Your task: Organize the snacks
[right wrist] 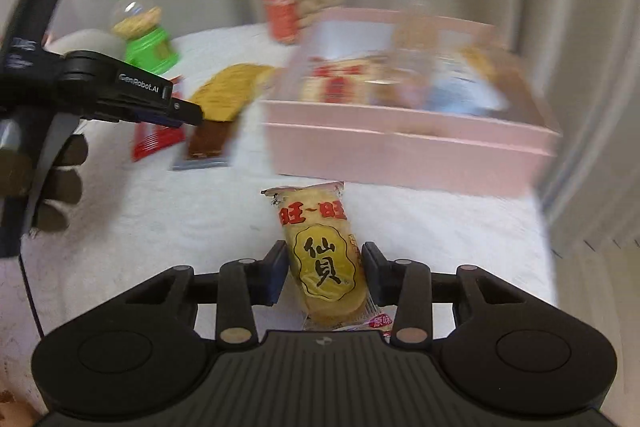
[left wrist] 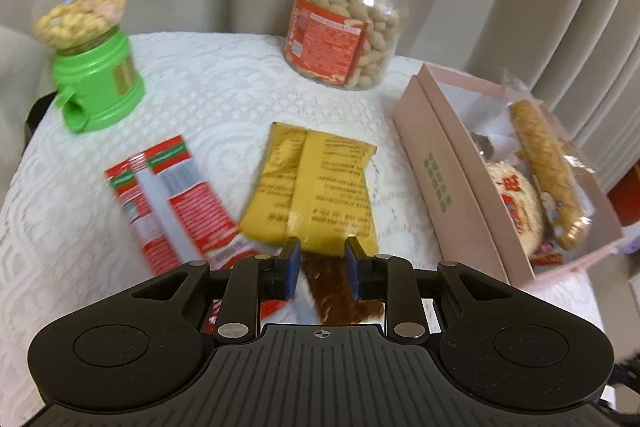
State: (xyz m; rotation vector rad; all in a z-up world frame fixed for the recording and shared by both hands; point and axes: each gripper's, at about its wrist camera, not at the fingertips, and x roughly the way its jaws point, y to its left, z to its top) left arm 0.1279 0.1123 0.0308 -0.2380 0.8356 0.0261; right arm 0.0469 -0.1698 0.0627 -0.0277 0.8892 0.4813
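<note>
My right gripper is shut on a yellow rice cracker packet and holds it in front of the pink box. The pink box holds several snacks, among them a long wafer stick and a round rice cracker pack. My left gripper is open, its fingers either side of a brown snack packet lying on the cloth. The left gripper also shows in the right wrist view above that brown packet. A yellow packet lies just beyond it.
A green candy dispenser and a peanut jar stand at the back of the white lace tablecloth. Red-and-white packets lie left of the yellow packet. Curtains hang behind the table.
</note>
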